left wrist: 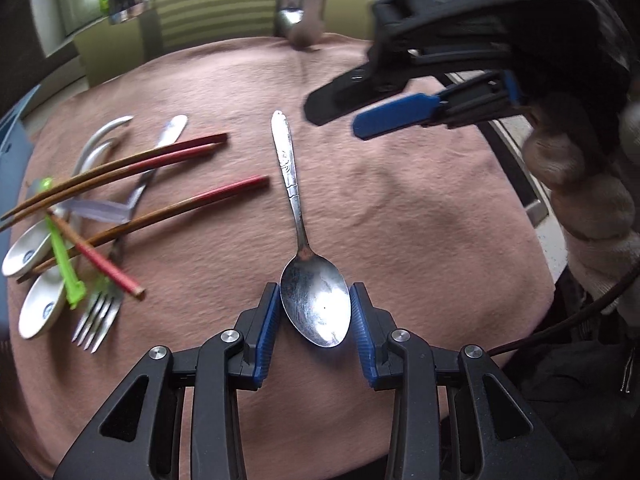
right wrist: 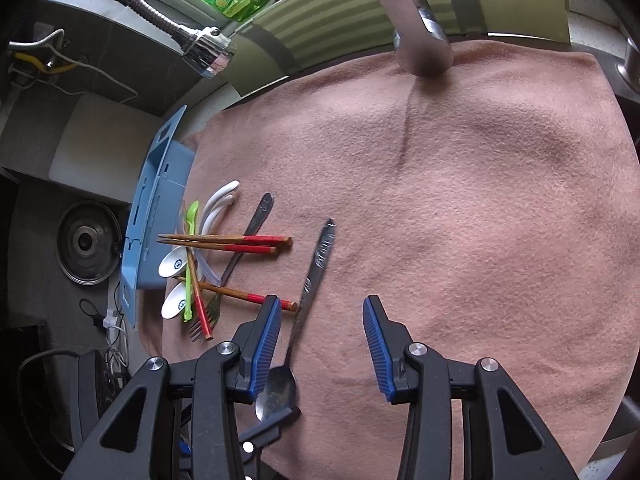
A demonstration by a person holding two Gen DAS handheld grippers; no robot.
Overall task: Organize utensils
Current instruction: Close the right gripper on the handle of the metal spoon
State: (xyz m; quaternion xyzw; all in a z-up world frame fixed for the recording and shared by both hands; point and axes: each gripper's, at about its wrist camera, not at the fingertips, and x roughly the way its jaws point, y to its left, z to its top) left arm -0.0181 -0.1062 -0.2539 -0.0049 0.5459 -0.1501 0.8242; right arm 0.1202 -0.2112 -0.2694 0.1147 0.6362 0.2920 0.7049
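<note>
Lying on the pink cloth (left wrist: 400, 208) from left: two white spoons (left wrist: 24, 256), one green utensil (left wrist: 64, 264), one fork (left wrist: 98, 320), four chopsticks (left wrist: 180, 150), then one steel spoon (left wrist: 314, 306), its bowl clamped between the left gripper's (left wrist: 315, 312) pads. Further right, the right gripper (right wrist: 322, 344) hangs with jaws apart, empty.

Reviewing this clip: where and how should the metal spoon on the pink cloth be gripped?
Across the bowl edges, from above: the metal spoon lies flat on the pink cloth, apart from the pile, bowl up. The left gripper already straddles the bowl, pads at its two sides. The thin neck is the alternative.
</note>
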